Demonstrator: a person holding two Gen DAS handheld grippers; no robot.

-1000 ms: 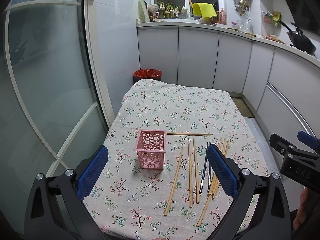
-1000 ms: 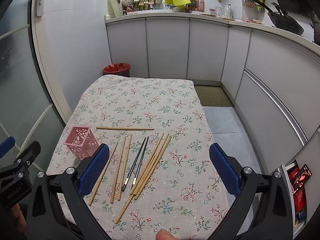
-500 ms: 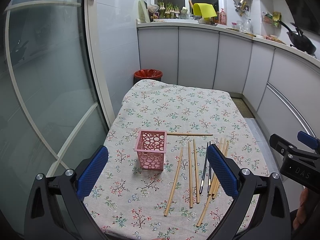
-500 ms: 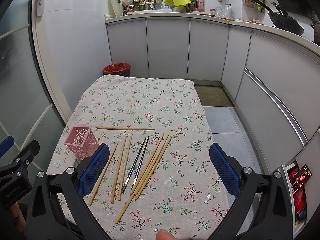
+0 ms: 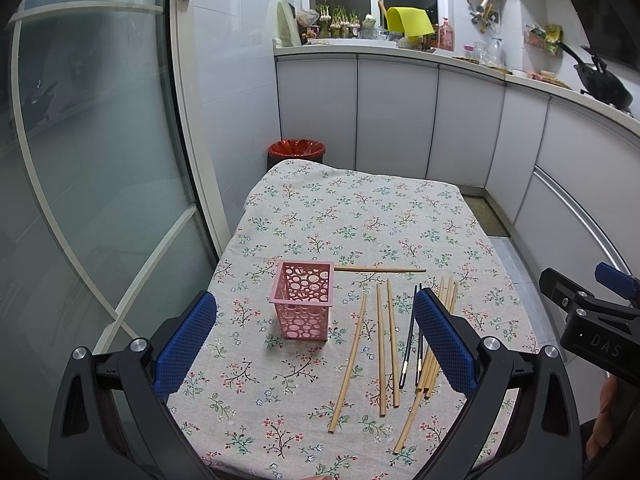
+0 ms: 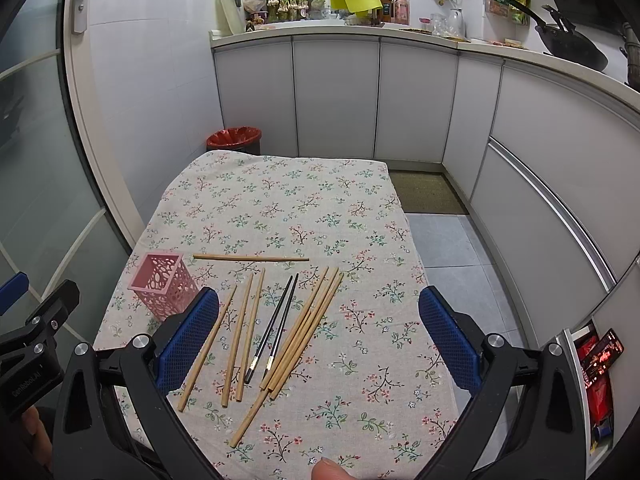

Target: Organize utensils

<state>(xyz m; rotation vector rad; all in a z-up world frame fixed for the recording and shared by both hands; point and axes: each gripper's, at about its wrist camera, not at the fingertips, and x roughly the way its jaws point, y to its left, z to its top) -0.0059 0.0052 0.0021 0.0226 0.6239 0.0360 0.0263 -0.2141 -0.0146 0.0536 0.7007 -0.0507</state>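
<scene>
Both grippers' fingers (image 5: 188,344) (image 6: 448,340) spread, empty; red packets (image 6: 598,360), perhaps snacks, right view only.

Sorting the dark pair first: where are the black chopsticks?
The black chopsticks lie mid-table in the right wrist view, between two wooden chopsticks on their left and the wooden bundle on their right.

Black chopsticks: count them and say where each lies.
2. Both lie side by side on the tablecloth, one just left of the other. They sit between three loose wooden chopsticks and a wooden bundle. None appears hidden.
</scene>
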